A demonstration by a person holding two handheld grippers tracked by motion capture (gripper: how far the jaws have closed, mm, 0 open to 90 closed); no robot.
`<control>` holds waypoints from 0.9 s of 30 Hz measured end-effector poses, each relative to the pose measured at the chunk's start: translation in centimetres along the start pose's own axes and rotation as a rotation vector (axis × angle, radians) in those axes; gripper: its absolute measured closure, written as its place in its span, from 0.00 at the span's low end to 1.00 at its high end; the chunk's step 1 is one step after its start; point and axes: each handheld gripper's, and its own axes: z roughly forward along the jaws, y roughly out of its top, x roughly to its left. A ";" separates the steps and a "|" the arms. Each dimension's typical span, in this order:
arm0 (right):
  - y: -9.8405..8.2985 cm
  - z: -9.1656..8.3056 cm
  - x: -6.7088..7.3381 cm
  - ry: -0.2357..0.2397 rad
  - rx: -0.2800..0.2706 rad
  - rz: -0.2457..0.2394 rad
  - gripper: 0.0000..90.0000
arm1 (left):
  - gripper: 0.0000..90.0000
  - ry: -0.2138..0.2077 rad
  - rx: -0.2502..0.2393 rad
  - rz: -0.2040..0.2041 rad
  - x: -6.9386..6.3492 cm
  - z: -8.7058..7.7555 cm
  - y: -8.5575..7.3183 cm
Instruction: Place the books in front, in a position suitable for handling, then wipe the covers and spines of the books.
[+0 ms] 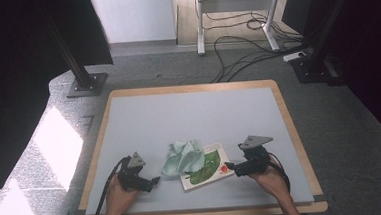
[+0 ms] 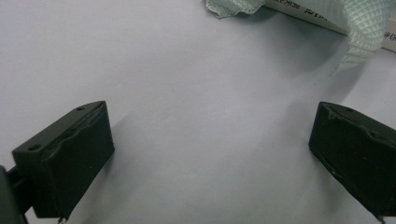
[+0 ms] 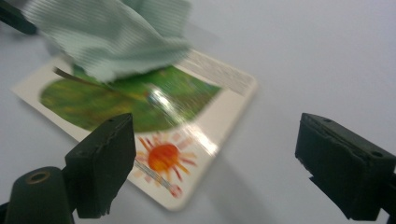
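A crumpled pale green cloth (image 1: 183,157) lies on the near middle of the grey mat and partly covers a board book (image 1: 207,167) with a green leaf and an orange sun on its cover. My left gripper (image 1: 155,181) rests low on the mat just left of the cloth, open, with nothing between its fingers (image 2: 70,158); the cloth's edge (image 2: 369,28) hangs ahead of it. My right gripper (image 1: 230,166) is open at the book's right corner. In the right gripper view the book (image 3: 140,102) sits ahead, its sun corner beside the left finger (image 3: 100,163), under the cloth (image 3: 107,32).
The grey mat (image 1: 194,117) covers a wooden table (image 1: 284,112), bare beyond the cloth and book. On the floor behind are black stand bases (image 1: 86,84), a white desk frame (image 1: 233,14) and loose cables (image 1: 245,54).
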 end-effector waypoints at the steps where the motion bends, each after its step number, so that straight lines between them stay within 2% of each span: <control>1: 0.5 0.2 0.3 0.016 -0.003 -0.005 0.13 | 0.00 -0.001 -0.001 0.000 0.0 0.0 0.0; 2: 0.5 0.2 0.3 0.016 -0.003 -0.005 0.13 | 0.00 -0.001 -0.001 0.000 0.0 0.0 0.0; 3: 1.0 0.4 0.6 0.033 -0.006 -0.014 0.13 | 0.00 0.000 0.000 0.000 0.0 0.0 0.0; 4: 1.9 1.0 1.3 0.079 -0.011 -0.032 0.13 | 0.00 0.000 0.000 0.000 0.0 0.0 0.0; 5: 1.9 1.0 1.3 0.079 -0.011 -0.032 0.13 | 0.00 0.000 0.000 0.000 0.0 0.0 0.0; 8: 3.5 2.3 2.5 0.129 -0.002 -0.070 0.11 | 0.00 0.000 -0.001 -0.001 0.0 0.0 0.0; 10: 3.8 2.5 2.7 0.136 0.001 -0.077 0.11 | 0.00 0.000 -0.001 -0.001 0.0 0.0 0.0; 16: 6.0 4.9 4.4 0.180 0.016 -0.127 0.11 | 0.00 -0.003 0.000 -0.001 0.0 0.0 0.0; 18: 6.2 5.2 4.6 0.186 0.020 -0.135 0.12 | 0.00 -0.002 0.000 -0.001 0.0 0.0 0.0; 20: 7.0 6.2 5.3 0.177 0.027 -0.168 0.14 | 0.00 -0.002 0.000 -0.002 0.0 0.0 0.0; 22: 7.4 6.6 5.5 0.174 0.029 -0.174 0.15 | 0.00 -0.001 0.000 -0.001 0.0 0.0 0.0; 27: 8.7 7.6 5.9 0.170 -0.007 -0.170 0.21 | 0.00 -0.002 0.000 -0.002 0.0 0.0 0.0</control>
